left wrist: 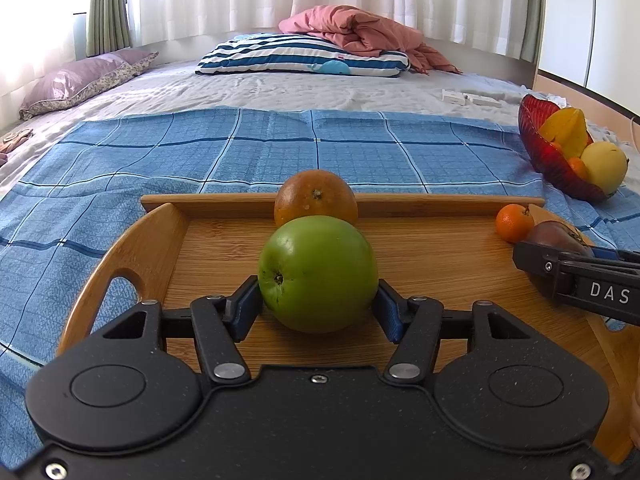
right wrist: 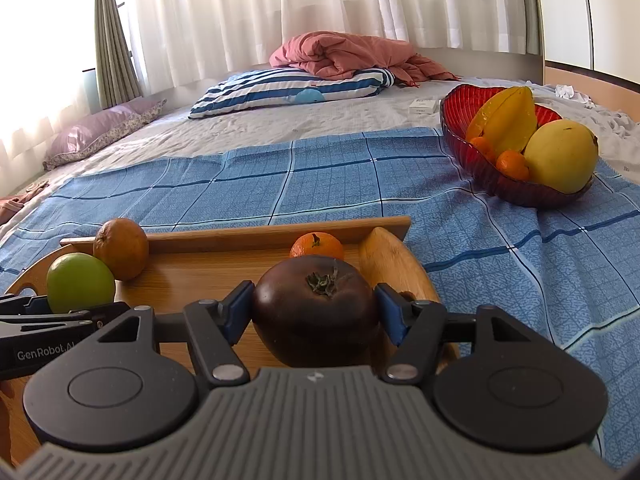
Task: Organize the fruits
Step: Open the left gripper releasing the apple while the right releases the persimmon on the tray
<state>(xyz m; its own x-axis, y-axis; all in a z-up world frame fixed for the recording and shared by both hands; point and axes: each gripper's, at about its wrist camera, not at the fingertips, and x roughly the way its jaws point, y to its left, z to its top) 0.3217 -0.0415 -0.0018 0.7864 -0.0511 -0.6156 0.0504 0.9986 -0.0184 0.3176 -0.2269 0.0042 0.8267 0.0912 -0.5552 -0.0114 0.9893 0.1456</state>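
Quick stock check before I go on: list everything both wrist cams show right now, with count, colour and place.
green apple: 1, green, tray left, between left gripper fingers
large orange: 1, dull orange, tray's far wall, behind apple
dark fruit: 1, dark brown-purple, tray right, between right gripper fingers
small mandarin: 1, bright orange, tray far right corner
wooden tray: 1, light wood, on blue cloth
red bowl: 1, red glass, right on cloth
starfruit: 1, yellow, in bowl
yellow fruit: 1, in bowl
mandarins: 2 visible, in bowl
blue checked cloth: 1, over bed
pillows, pink blanket: at far end
left gripper: black
right gripper: black
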